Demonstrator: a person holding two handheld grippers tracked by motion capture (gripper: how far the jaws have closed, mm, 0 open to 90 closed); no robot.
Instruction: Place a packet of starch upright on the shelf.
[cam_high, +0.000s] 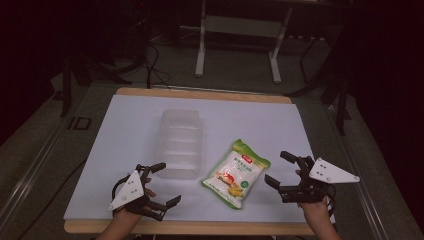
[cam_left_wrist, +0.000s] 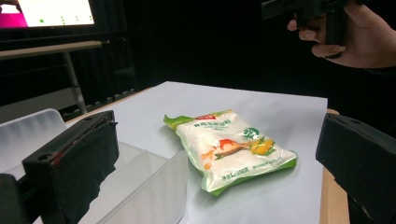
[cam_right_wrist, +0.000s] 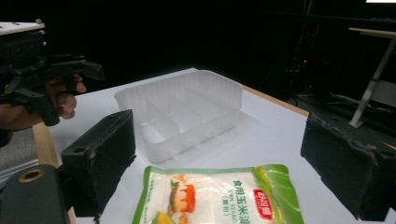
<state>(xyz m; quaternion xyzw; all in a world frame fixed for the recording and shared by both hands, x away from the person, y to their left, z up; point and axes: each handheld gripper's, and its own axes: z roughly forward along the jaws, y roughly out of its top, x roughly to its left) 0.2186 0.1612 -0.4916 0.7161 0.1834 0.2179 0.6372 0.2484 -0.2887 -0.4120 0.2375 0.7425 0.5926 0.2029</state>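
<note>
The green-edged food packet (cam_high: 236, 173) lies flat between my 2 grippers, just right of the clear tray (cam_high: 180, 143), its long axis running away from me. My right gripper (cam_high: 281, 172) is nearer, jaws apart and facing it; my left gripper (cam_high: 161, 184) hovers wide apart beside the tray's near end.

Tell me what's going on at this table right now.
A person holds a gripper in each hand over a white table. The left gripper and right gripper are both open and empty. Between them lies a green and white food pouch, flat on the table, beside a clear plastic tray. Nothing is grasped.
</note>
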